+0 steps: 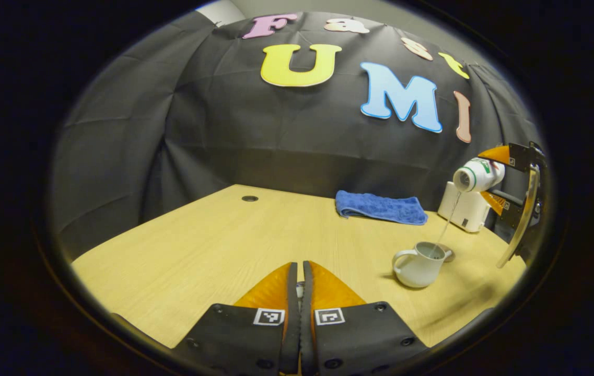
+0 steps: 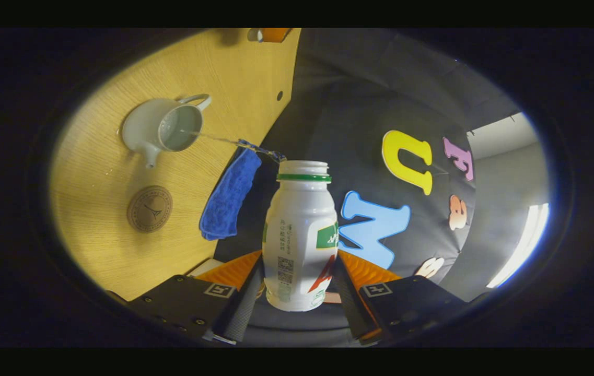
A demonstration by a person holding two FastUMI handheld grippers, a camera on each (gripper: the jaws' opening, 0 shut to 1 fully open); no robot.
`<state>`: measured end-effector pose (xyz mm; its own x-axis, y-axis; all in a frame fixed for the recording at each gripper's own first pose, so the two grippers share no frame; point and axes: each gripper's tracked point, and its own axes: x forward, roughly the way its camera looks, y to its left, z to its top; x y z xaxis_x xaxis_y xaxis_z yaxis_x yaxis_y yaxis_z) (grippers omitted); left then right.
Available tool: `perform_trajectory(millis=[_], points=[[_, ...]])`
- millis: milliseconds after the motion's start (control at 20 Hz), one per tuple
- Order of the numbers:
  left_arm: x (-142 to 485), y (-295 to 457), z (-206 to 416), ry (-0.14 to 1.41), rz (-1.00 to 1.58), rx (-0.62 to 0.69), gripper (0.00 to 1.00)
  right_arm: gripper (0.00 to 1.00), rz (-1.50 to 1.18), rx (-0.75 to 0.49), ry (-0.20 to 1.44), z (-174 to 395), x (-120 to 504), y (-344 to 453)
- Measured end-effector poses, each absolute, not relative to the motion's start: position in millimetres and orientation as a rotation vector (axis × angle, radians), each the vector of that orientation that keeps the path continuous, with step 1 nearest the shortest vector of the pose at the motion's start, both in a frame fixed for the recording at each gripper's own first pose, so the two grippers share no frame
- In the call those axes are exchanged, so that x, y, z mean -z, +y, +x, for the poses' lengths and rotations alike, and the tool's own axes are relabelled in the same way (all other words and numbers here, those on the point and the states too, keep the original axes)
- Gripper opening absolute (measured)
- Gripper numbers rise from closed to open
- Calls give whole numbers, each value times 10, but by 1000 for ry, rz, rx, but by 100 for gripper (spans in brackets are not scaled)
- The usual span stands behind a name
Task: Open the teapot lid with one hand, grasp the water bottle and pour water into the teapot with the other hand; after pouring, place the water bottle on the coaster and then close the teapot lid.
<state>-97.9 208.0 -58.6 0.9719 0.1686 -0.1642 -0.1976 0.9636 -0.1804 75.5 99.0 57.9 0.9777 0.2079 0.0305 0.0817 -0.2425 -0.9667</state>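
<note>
Two tools are working for you at this moment. Your right tool [image 2: 299, 282] is gripping the water bottle [image 2: 301, 235] by its lower body, both fingers pressing on its sides, and you are tipping it so that a thin stream of water [image 2: 218, 140] is running from its open mouth into the teapot [image 2: 161, 128]. In the left gripper view the teapot [image 1: 418, 265] is sitting open on the tabletop [image 1: 223, 245] at about four o'clock, with the bottle [image 1: 477, 175] tilting above it at about three o'clock and the stream [image 1: 447, 222] falling between them. Your left tool [image 1: 299, 284] is hovering low over the tabletop with its fingers drawn together on something small; what it is, I cannot tell. In the right gripper view the coaster [image 2: 150, 209] is lying bare near the teapot, at about eight o'clock, and a blue cloth [image 2: 226, 196] is lying just beside it toward the booth wall.
</note>
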Motion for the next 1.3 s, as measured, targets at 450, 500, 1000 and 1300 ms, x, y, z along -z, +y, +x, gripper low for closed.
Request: perform_trajectory(millis=[450, 500, 1000, 1300], points=[[582, 2079, -975, 152, -190, -184, 11, 73, -1842, -126, -234, 757, -623, 1017], [577, 2079, -978, 153, -189, -183, 7, 73, -1846, -127, -238, 758, -633, 1032], [582, 2075, -970, 157, -189, -178, 11, 70, -1875, -131, -265, 750, -706, 1090], [594, 2068, -960, 161, -190, -177, 11, 73, -1892, -134, -283, 739, -752, 1130]])
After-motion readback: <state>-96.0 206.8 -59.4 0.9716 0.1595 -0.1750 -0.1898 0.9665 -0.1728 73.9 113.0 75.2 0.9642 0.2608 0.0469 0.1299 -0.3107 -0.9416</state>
